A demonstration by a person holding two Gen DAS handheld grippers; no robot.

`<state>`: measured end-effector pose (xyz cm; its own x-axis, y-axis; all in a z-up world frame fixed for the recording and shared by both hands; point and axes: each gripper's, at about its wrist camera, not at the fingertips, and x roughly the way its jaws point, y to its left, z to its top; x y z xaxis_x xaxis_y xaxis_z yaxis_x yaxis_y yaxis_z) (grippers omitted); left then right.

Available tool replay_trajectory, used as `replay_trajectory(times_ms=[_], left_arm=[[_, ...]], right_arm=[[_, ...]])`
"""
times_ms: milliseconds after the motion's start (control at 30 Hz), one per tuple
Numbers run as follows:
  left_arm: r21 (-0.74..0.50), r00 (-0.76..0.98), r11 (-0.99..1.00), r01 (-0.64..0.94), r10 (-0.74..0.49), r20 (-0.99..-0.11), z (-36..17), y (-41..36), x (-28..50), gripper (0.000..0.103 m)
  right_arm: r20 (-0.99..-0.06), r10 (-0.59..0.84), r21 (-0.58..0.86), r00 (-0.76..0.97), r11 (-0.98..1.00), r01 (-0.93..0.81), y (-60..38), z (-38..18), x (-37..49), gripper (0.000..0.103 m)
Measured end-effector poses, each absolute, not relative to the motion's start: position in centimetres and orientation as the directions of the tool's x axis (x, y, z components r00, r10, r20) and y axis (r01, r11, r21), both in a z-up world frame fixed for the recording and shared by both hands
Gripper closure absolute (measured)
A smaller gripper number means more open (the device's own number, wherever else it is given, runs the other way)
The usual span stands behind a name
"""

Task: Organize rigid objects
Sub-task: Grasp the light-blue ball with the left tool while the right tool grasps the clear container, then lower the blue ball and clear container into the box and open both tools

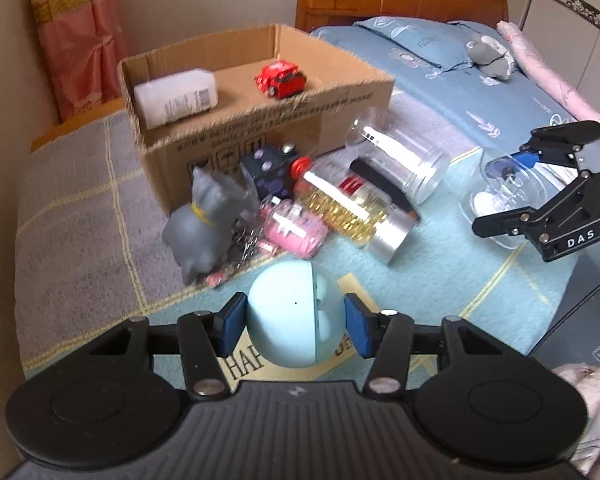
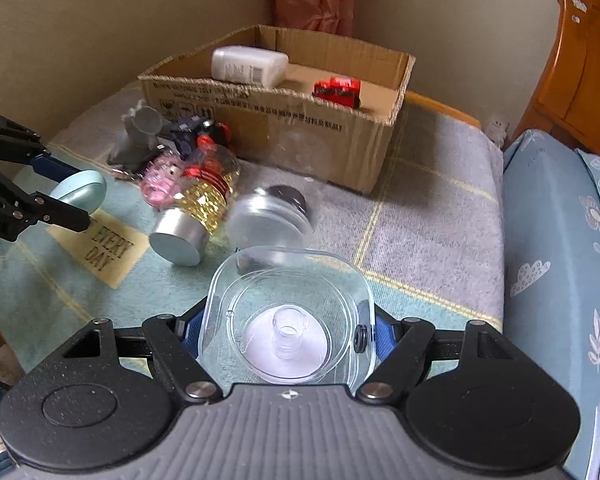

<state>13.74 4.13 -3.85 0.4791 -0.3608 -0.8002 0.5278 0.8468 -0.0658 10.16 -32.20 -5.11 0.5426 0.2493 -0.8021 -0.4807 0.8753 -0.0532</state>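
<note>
Now, key relation: cardboard box ahead of both grippers, beyond the clutter pile, open top upward.
Left gripper: clamped on pale blue egg-shaped case, held above the rug, seam upright.
Right gripper: clamped on clear square container, mouth facing away.
Nearer the box: likely left.
Already boxed: white bottle, red toy car.
Pose: both roughly level, aimed boxward.
</note>
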Motion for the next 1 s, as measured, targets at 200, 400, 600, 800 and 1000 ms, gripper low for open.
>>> replay_trajectory(times_ms=[200, 400, 600, 800, 1000], left_arm=[[-0.054, 0.515, 0.838, 0.543, -0.383, -0.767, -1.1, 3.5, 14.4, 0.052], [-0.046, 0.564, 0.841, 0.540, -0.402, -0.721, 1.9, 3.1, 17.4, 0.051], [0.005, 0.636, 0.882, 0.471, -0.335, -0.695, 3.4, 3.1, 23.8, 0.051], [0.001, 0.632, 0.906, 0.424, -0.295, -0.716, 2.1, 3.4, 28.4, 0.051], [-0.030, 0.632, 0.923, 0.383, -0.286, -0.721, 0.5, 4.1, 29.0, 0.013]], right_arm=[[-0.780, 0.275, -0.073, 0.562, 0.852, -0.518, -32.1, -2.9, 10.0, 0.023], [-0.751, 0.309, -0.081, 0.584, 0.834, -0.545, -31.8, -0.7, 11.3, 0.023], [-0.708, 0.346, -0.076, 0.616, 0.829, -0.554, -32.0, 2.3, 13.8, 0.023], [-0.660, 0.347, -0.110, 0.666, 0.832, -0.543, -30.3, 5.3, 19.5, 0.022], [-0.679, 0.341, -0.100, 0.650, 0.834, -0.542, -28.0, 4.5, 24.2, 0.023]])
